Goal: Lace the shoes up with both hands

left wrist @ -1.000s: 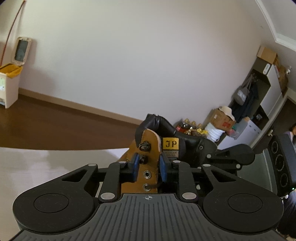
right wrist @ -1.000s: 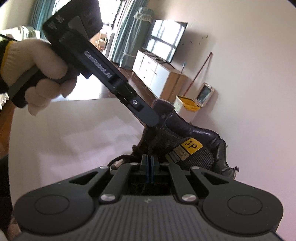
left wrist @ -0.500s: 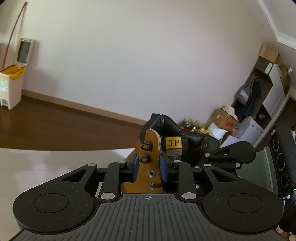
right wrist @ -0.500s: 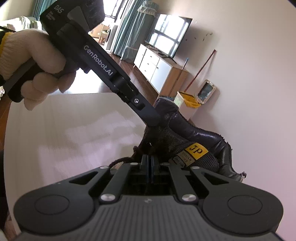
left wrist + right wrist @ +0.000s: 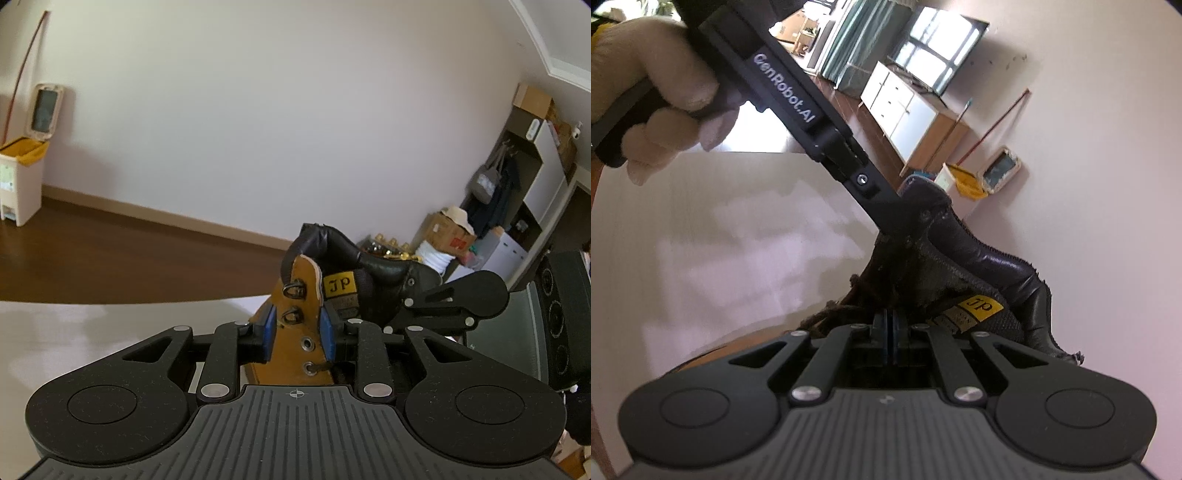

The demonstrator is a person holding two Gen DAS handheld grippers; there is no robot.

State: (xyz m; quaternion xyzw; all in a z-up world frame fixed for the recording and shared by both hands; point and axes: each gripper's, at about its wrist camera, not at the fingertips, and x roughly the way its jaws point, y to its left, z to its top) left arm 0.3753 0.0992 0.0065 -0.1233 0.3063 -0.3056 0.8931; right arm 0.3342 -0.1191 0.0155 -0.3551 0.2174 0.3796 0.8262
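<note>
**Boot flap gripped on the left, lace pinched on the right**

On the white table [image 5: 74,332] a tan boot [image 5: 291,354] with a black padded collar is seen standing, a yellow "JP" label [image 5: 339,284] sewn to its tongue. The tan eyelet flap [image 5: 295,325] is framed by the blue pads [image 5: 269,334] of the left gripper [image 5: 295,334], which are set partway apart and appear to rest against both sides of the flap. Two metal hooks and two round eyelets are visible on that flap, and a dark lace [image 5: 323,366] is threaded through the lowest eyelet.

From the right wrist view, the right gripper [image 5: 890,338] is shown with its pads pressed together; dark brown lace [image 5: 827,314] is bunched just ahead of them, though whether a strand is pinched cannot be told. The left gripper's handle is held by a white-gloved hand [image 5: 653,85], its finger reaching down to the boot's collar [image 5: 923,192]. A pedal bin [image 5: 22,173] stands against the far wall.
</note>
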